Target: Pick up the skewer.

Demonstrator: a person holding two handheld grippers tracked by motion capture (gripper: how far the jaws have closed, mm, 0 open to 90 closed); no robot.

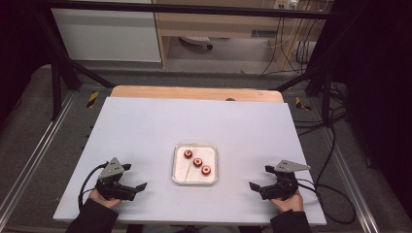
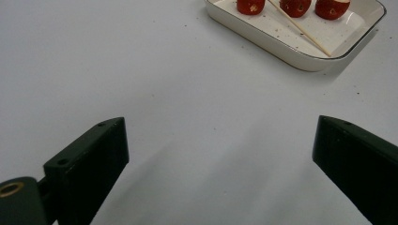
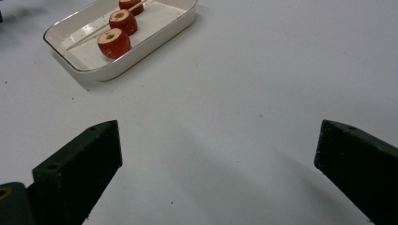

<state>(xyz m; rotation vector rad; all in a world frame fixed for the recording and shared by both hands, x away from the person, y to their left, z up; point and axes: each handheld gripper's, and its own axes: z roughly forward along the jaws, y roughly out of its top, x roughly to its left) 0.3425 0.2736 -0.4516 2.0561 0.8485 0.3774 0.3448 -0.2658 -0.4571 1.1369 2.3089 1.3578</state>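
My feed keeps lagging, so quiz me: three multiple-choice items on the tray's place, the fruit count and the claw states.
1. The white tray lies: A) between the two claws; B) at the far left corner; C) on the floor.
2. Red cored fruit pieces in it: A) one; B) three; C) five.
3. The left claw and right claw are: A) clamped on the skewer; B) both open and empty; C) clamped on fruit.

A: high view shows it centred.
B: three in a row beside the wooden skewer.
B: only bare table between the jaws.
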